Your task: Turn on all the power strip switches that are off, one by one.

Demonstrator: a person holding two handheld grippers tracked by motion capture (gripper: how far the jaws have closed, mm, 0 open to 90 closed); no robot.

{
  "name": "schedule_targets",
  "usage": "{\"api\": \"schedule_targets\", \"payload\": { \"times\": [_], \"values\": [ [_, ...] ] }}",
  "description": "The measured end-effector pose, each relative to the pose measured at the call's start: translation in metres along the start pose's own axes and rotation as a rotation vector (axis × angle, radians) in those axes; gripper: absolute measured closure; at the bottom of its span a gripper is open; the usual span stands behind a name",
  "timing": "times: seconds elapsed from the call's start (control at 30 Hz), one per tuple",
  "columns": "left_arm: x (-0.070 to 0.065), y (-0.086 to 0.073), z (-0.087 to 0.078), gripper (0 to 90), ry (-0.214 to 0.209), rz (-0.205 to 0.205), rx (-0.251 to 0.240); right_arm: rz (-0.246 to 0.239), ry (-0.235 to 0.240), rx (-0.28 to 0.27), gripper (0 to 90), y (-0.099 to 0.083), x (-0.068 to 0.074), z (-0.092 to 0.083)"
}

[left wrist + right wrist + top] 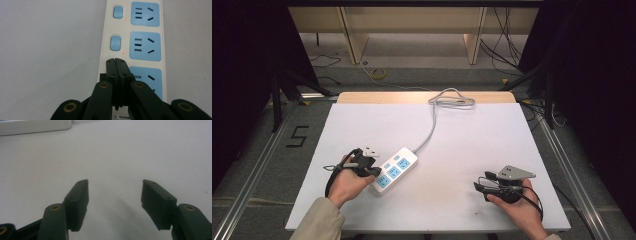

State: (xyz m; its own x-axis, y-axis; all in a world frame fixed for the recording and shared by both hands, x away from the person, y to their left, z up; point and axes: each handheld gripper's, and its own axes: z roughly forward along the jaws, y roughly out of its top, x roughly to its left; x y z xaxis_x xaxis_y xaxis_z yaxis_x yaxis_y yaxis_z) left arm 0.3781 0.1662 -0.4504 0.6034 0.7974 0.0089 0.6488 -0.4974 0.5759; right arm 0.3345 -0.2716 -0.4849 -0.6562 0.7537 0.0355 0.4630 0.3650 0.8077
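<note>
Where the high view looks down on the white bench (472,135), a white power strip (394,170) with three blue sockets lies left of centre, its grey cord (432,125) running to a coil at the far edge. The left gripper (371,172) sits at the strip's near end, a hand (346,184) behind it. The right gripper (479,187) rests well apart on the right side of the bench.

In the left gripper view, the fingers (111,68) are pressed together with nothing between them, their tips over the strip's (106,32) switch column, just below the middle blue switch (115,43) and about where the nearest socket's switch would sit.

In the right gripper view, the fingers (78,201) stand wide apart above bare bench, empty.

The step in hand looks like pressing a socket switch with the closed tips. The next move likely calls for a short, straight push down while keeping the strip from sliding.
</note>
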Motion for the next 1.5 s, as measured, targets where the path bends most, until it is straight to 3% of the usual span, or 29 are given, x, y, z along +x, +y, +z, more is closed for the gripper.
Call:
{"api": "schedule_targets", "payload": {
  "times": [0.3,0.7,0.9,1.5],
  "values": [
    [0.0,-0.001,-0.003,89.8,0.004,-0.009,-0.028,-0.001,-0.001,-0.002,40.0,0.0,0.0,0.0],
    [-0.001,-0.001,-0.007,89.6,0.008,0.01,-0.076,-0.002,0.0,-0.003,40.0,0.0,0.0,0.0],
    [-0.002,0.0,-0.009,89.3,0.002,0.027,-0.124,-0.002,0.001,-0.003,40.0,0.0,0.0,-0.001],
    [-0.005,0.0,-0.013,72.5,-0.027,0.053,-0.268,0.0,0.0,-0.006,40.0,0.0,0.0,-0.001]
  ]
}}
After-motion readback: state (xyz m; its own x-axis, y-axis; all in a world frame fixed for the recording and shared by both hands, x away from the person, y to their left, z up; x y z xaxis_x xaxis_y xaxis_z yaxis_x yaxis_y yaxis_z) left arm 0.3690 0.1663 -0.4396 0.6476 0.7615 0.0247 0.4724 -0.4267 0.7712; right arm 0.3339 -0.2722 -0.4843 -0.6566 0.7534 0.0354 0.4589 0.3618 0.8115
